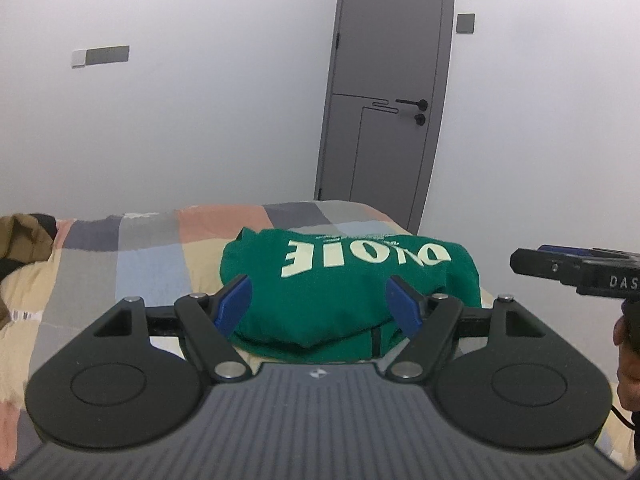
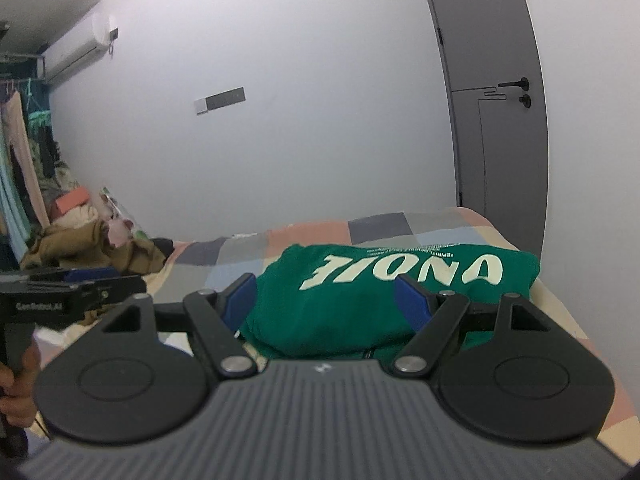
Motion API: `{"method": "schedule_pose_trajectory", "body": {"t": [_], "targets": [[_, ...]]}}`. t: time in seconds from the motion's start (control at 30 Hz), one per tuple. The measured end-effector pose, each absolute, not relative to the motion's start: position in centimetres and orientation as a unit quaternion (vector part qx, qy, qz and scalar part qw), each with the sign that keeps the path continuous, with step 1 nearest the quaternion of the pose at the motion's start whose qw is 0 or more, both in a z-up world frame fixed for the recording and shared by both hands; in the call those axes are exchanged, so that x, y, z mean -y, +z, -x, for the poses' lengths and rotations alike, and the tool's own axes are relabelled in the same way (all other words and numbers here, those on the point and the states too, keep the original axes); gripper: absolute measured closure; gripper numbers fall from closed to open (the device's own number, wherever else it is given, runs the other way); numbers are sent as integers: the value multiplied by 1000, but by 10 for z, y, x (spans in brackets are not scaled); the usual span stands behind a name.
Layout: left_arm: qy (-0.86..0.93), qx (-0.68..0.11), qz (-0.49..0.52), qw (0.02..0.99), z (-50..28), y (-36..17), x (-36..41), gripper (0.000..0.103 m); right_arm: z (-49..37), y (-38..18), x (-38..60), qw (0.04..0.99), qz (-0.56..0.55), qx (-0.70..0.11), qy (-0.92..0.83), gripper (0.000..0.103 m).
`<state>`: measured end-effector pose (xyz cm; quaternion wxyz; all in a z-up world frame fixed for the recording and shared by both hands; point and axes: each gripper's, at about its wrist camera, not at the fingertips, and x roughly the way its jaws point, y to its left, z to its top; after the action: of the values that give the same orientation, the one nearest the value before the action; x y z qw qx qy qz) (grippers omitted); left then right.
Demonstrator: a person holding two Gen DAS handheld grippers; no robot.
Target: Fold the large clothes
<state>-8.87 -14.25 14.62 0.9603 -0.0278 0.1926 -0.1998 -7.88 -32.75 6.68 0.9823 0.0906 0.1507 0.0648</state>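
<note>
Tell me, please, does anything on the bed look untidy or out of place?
The green sweatshirt lies folded on the checked bedspread, lettering upside down from here. Only the crumpled brown garment heaped at the bed's far left looks untidy. Nothing spilled or damaged.

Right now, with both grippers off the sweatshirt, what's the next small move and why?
Probably nothing more than backing away: the green sweatshirt already lies as a compact folded bundle on the checked bedspread, and the left gripper and right gripper are open and empty.
</note>
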Motion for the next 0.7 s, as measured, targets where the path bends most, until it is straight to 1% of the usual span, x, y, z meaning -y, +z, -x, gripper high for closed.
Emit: {"method": "schedule_pose_trajectory", "body": {"t": [0.13,0.3,0.37,0.43,0.53,0.63,0.67,0.7], "targets": [[-191,-193,36,962,97,135,135,25,88,57,315,984,-75,-152,54,25],[-188,-196,49,961,106,122,125,22,100,42,301,982,-74,-165,49,26],[-184,-198,51,961,108,119,122,18,102,36,297,982,-74,-169,43,26],[-186,-201,52,960,108,116,120,8,103,31,293,981,-73,-173,40,26],[-187,-208,55,958,106,112,118,4,101,27,288,980,-71,-182,27,26],[-184,-210,48,959,105,110,116,2,99,25,286,979,-81,-188,18,26],[-183,-212,47,959,104,109,116,2,98,24,286,979,-79,-189,14,20],[-181,-212,47,959,104,109,115,1,97,23,285,979,-77,-189,13,10]]}}
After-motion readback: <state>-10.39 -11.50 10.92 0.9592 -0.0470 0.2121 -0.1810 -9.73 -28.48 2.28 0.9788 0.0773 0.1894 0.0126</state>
